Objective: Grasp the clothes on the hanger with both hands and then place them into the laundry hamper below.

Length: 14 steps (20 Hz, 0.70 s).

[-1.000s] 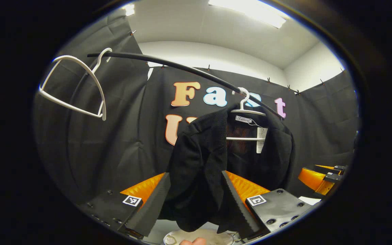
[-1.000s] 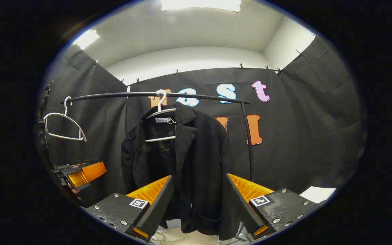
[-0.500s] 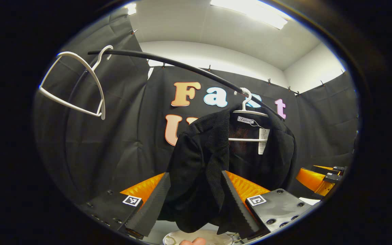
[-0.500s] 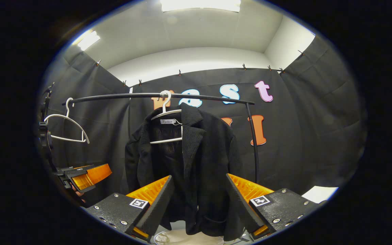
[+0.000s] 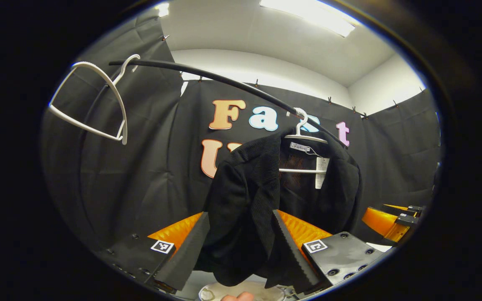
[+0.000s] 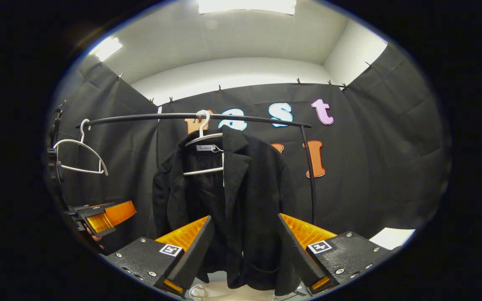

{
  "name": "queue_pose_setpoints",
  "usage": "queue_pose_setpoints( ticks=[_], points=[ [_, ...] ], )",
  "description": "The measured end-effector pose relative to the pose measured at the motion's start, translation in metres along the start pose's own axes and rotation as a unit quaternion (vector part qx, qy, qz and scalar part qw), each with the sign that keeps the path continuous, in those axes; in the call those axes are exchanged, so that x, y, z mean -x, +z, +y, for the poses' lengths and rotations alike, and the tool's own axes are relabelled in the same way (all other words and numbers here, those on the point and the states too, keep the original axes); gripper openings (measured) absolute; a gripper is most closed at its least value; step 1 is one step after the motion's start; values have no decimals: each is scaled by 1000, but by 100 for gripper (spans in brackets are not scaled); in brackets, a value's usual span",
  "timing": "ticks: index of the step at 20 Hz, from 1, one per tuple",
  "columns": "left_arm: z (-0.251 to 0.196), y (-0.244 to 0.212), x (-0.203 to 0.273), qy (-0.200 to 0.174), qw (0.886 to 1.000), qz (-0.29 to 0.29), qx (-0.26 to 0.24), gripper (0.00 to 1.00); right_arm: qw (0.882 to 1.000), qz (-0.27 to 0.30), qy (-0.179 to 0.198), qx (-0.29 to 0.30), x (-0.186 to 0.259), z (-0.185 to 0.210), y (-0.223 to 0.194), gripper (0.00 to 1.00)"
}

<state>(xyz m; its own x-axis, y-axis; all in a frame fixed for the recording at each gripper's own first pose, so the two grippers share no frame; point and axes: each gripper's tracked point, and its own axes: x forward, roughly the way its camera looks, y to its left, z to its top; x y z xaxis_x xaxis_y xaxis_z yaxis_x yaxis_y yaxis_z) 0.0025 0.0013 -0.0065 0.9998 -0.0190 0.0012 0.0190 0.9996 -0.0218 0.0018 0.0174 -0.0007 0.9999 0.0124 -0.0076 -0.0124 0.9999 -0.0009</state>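
- The black ribbed-knit jacket hangs open-fronted on a white plastic hanger, hooked over the curved black rail at about 12 o'clock in the right gripper view; in the left gripper view the jacket sits toward 3 o'clock of centre.
- It looks soft and limp, likely of moderate weight for a garment; it should fold and sag as soon as it leaves the hanger, and the knit should give the fingers good friction rather than slip.
- Sensible holds, in my judgement, are the two shoulders or the lapel edges near the collar, one per side, so the cloth lifts off the hanger evenly instead of dragging it along the rail.
- The left gripper has its fingers spread, with the jacket's near sleeve and front edge seen between them; whether cloth touches a finger is unclear.
- The right gripper is likewise spread wide, the jacket's lower front framed between its fingers, apparently short of contact.
- A second, bare white hanger hangs at about 10 o'clock on the rail.
- The pale laundry hamper is cut off at 6 o'clock; only a sliver of rim is visible, so its depth and exact position under the jacket are hard to judge.
- The jacket's far sleeve and back are hidden by its own folds.
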Motion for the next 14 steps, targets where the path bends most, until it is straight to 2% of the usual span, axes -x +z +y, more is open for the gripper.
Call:
queue_pose_setpoints(
  ticks=[1, 4, 6, 7, 9, 10, 11, 12, 13, 14],
  points=[
    [1, 0, 1, 1, 1000, -1, -1, 100, 1000, 3, -2, 5, -2, -1, -1, 93],
    [3, 3, 9, 2, 1000, -3, -2, 100, 1000, 4, 5, 11, -17, 4, -1, 93],
    [6, 6, 13, 4, 1000, -4, -3, 100, 1000, 4, 27, 3, -32, 17, -2, 93],
    [8, 6, 15, 6, 1000, -4, -5, 96, 999, 3, 41, 0, -41, 25, -1, 93],
    [12, 7, 19, 13, 1000, -4, -7, 100, 999, 11, 49, -1, -61, 32, -7, 93],
    [14, 7, 21, 17, 1000, -3, -7, 100, 999, 19, 45, -1, -71, 31, -13, 100],
    [15, 6, 23, 20, 1000, -2, -8, 100, 999, 28, 38, -3, -83, 29, -19, 93],
    [15, 6, 25, 21, 1000, 0, -11, 100, 999, 45, 27, -10, -95, 26, -28, 92],
    [16, 5, 26, 22, 1000, 0, -14, 100, 997, 64, 19, -23, -102, 23, -39, 100],
    [16, 6, 28, 24, 1000, -1, -17, 100, 996, 77, 17, -36, -108, 22, -47, 92]
  ],
)
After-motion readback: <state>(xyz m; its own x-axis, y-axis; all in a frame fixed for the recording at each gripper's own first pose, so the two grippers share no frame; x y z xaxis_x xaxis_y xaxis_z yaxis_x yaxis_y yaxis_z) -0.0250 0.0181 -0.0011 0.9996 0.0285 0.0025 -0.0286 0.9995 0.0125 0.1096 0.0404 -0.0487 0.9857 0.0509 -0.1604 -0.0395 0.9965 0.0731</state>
